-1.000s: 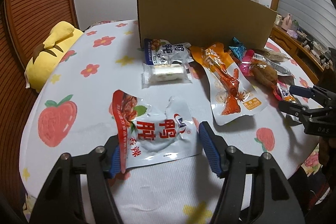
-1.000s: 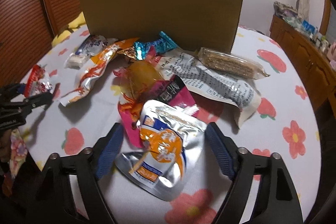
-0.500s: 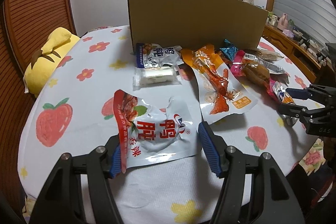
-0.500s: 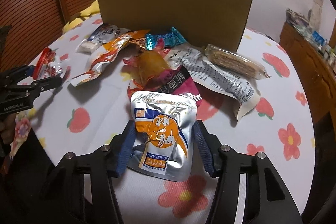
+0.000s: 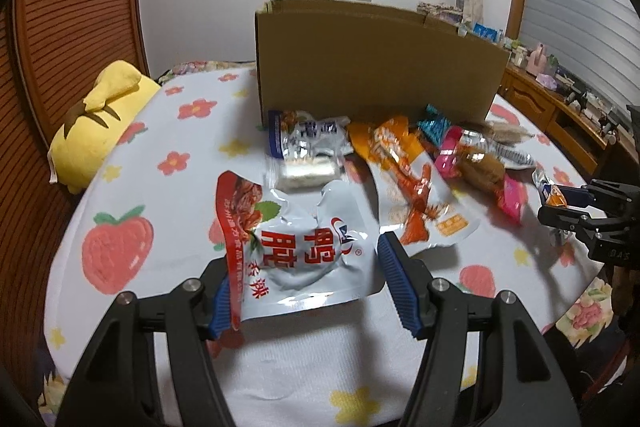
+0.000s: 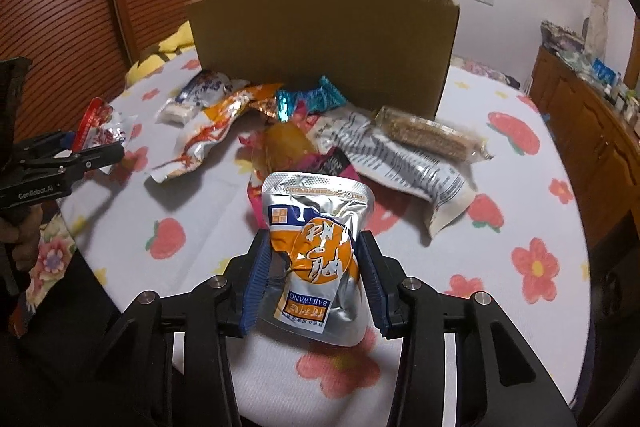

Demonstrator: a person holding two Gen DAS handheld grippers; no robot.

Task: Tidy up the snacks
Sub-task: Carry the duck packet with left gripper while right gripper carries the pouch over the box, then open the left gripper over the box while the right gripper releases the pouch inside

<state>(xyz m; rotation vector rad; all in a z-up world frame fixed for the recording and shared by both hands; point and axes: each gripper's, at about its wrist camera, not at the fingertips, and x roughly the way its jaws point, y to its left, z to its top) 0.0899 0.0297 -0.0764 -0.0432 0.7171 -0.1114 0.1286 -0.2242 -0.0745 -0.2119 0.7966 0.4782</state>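
left wrist view: the left claw (image 5: 308, 287) has its blue-padded fingers (image 5: 398, 285) set apart on either side of a white foil snack pouch with red characters and a red edge strip (image 5: 292, 239). the left pad touches the pouch's red edge; whether the right pad makes contact cannot be told, so a firm grip is not confirmed. the pouch stands tilted above the table covered by a white cloth printed with strawberries and flowers (image 5: 120, 251). behind it lie a clear-wrapped pale bar (image 5: 308, 173), a blue and white packet (image 5: 304, 133) and an orange pouch (image 5: 412, 183), all in front of an upright brown cardboard box (image 5: 372, 63). a yellow plush cushion (image 5: 100, 123) rests at the table's left edge. the right claw (image 5: 560, 205) appears at the right side, clamped on a small silver and orange packet.

right wrist view: the right claw (image 6: 314, 283) is closed on a silver foil pouch with an orange panel (image 6: 316, 255), both pads pressing its sides, the pouch raised clear of the table (image 6: 520, 227). beyond it lie a magenta packet (image 6: 320, 163), a grey printed wrapper (image 6: 400, 163), a clear-wrapped brown grain bar (image 6: 428, 137) and a teal foil candy (image 6: 308, 99), near the cardboard box (image 6: 324, 39). the left claw (image 6: 90, 149) holds its pouch at the left edge.
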